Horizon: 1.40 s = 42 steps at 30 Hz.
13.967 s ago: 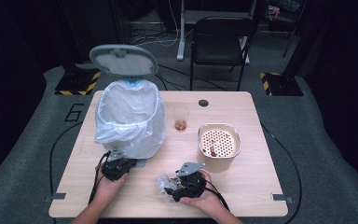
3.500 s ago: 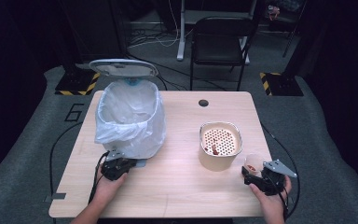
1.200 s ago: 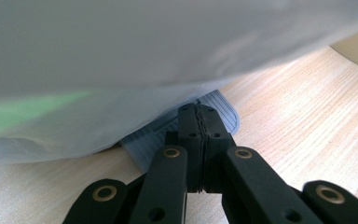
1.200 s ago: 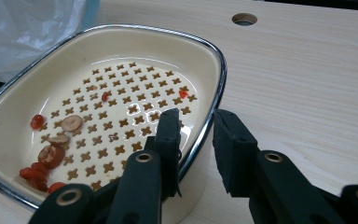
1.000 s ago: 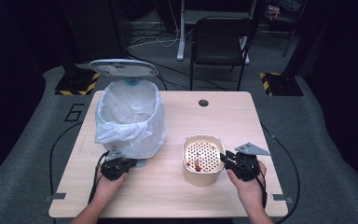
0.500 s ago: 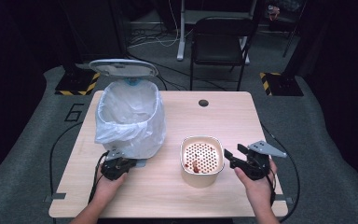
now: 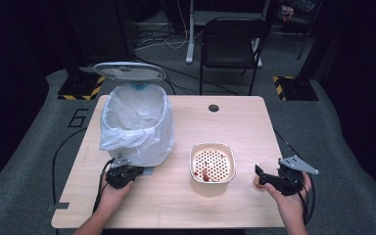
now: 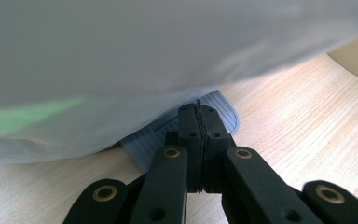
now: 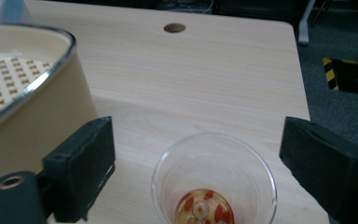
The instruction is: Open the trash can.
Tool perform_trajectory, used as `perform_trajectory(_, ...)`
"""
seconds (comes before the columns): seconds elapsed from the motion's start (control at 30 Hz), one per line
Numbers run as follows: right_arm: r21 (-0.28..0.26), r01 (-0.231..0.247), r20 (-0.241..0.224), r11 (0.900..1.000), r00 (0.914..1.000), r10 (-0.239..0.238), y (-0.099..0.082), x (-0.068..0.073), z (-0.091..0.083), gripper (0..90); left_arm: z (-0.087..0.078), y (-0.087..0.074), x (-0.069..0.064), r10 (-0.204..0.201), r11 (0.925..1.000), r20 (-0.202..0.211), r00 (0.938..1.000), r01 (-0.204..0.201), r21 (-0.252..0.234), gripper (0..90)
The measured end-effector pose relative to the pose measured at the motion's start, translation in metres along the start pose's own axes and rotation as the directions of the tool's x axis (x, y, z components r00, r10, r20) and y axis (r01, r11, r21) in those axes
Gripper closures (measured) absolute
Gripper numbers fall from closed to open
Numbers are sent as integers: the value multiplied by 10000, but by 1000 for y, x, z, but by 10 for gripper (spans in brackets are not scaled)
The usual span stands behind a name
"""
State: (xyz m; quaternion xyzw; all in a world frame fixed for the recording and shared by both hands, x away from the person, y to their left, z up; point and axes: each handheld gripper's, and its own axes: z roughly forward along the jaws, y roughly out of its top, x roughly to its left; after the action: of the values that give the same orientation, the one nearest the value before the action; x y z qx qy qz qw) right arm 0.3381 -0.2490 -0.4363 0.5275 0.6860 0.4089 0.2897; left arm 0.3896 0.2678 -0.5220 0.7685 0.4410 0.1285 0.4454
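Meanwhile left gripper (image 7: 122, 175), lower left of high view, jaws pressed together on bin pedal (image 8: 223, 112), held lid (image 7: 129, 71) up. Right gripper (image 9: 196, 163) jaws had just been opening, wide apart around clear cup (image 9: 214, 179), not touching; strainer bowl (image 7: 212, 163) centre.

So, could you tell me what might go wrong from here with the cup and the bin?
1. The clear cup stands upright near the table's right edge with liquid and red bits inside; the right gripper, jaws just opened wide around it, could tip it if one pad hits first.
2. Closing hard might crush the thin cup.
3. The left gripper, shut on the bin's pedal, may let the lid drop if it slips.
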Motion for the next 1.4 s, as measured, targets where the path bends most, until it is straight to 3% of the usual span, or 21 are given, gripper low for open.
perform_trajectory(0.37, 714, 159, 141, 9973, 9998, -169, -29, -7, 22, 75, 0, 0, 0, -25, 10000, 11, 10000, 25, -36, 892)
perform_trajectory(0.57, 981, 392, 313, 9944, 9986, -425, -40, -9, 33, 250, 0, 0, 0, -40, 10000, -20, 10000, 40, -1, 892)
perform_trajectory(0.9, 730, 280, 14, 9969, 9996, -282, -43, -10, 33, 328, 0, -1, 0, -66, 10000, 45, 10000, 67, -65, 893)
perform_trajectory(1.4, 601, 267, -105, 9978, 9996, -261, -44, -12, 33, 340, 0, 0, 2, -169, 9999, 177, 9997, 169, 1, 893)
